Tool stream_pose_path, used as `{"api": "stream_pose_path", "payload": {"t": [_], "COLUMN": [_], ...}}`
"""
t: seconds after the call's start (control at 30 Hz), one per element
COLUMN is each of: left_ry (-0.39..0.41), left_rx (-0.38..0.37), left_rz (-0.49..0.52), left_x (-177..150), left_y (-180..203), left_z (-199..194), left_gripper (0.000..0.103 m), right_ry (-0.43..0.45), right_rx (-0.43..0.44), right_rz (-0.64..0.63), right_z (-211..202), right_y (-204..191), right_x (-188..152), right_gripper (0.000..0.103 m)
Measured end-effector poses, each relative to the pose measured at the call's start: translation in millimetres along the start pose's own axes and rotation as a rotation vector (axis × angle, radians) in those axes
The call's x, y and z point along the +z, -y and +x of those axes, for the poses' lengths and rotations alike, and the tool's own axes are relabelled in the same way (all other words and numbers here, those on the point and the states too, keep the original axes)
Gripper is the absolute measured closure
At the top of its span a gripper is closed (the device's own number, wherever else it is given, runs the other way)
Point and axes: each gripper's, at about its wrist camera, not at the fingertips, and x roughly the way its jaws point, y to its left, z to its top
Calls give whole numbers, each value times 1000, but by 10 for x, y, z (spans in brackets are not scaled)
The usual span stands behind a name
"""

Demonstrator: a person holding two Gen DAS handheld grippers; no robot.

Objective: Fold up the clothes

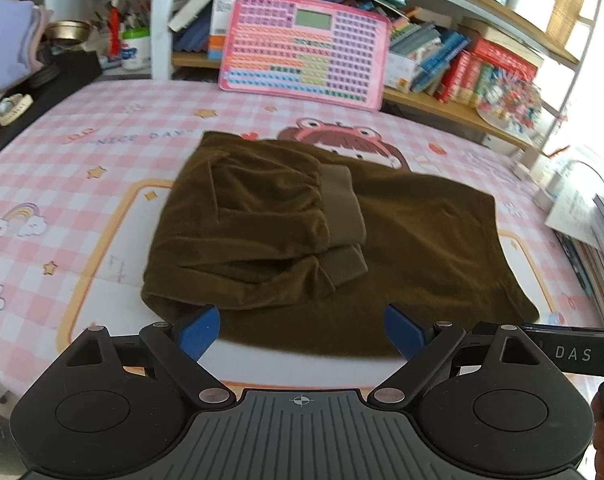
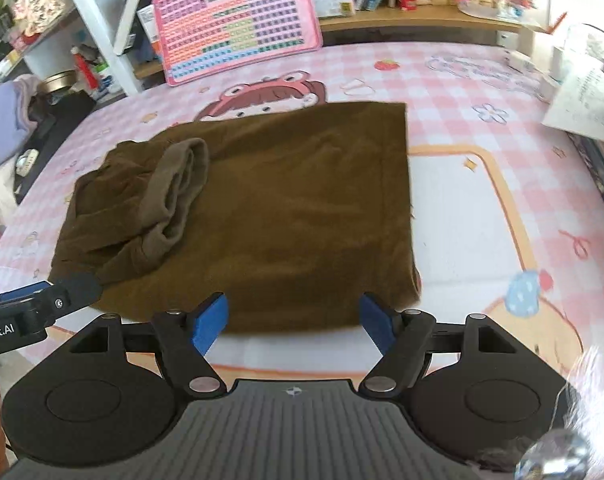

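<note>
The garment (image 1: pixel 333 240), a brown top, lies flat on the tabletop (image 1: pixel 82 184), which carries a pink checked cloth. Both sleeves (image 1: pixel 286 220) are folded inward; their ribbed cuffs (image 1: pixel 347 208) are stacked on the body at about 10 o'clock from the garment's centre in the right wrist view. The body forms a rough rectangle with its near edge just ahead of both grippers.

The left gripper (image 1: pixel 302 332) is spread wide and holds nothing. Its blue pads (image 1: pixel 200 330) flank the near edge toward the sleeve side. The right gripper (image 2: pixel 294 322) is likewise spread wide and empty, positioned at the near edge toward the 3 o'clock side. Whether the pads touch the fabric cannot be told.

Step in hand, by judgement: sleeves are folded in; the body fold is not yet done. Both grippers appear staged to take the near edge.

The next move calls for:
- closing each gripper on the near edge, catching all layers;
- lifting both points evenly;
- carrying the edge toward 12 o'clock, over the cuffs, to the far edge.

Risk: uneven lift may drag the stacked sleeves out of place.

A pink keyboard toy (image 1: pixel 302 44) stands at 12 o'clock, well apart from the garment.
</note>
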Motion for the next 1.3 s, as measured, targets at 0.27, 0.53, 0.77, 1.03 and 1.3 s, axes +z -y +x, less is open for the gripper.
{"api": "stream_pose_path", "payload": {"t": [0.27, 0.53, 0.77, 1.03, 1.3], "left_ry": [-26, -11, 3, 35, 68], "left_rx": [-66, -27, 61, 158, 205], "left_rz": [25, -5, -61, -52, 46], "left_x": [-55, -54, -57, -173, -294], "left_y": [27, 148, 513, 1055, 1484], "left_z": [68, 74, 97, 104, 21], "left_gripper": [11, 11, 11, 11, 11], "right_ry": [-11, -10, -6, -101, -213], "right_rx": [-83, -62, 27, 233, 374], "right_rz": [50, 39, -25, 87, 304], "right_z": [-129, -140, -92, 79, 296], "right_y": [49, 181, 547, 1167, 1536], "right_x": [-212, -174, 71, 382, 652], "right_gripper": [32, 32, 32, 54, 60]}}
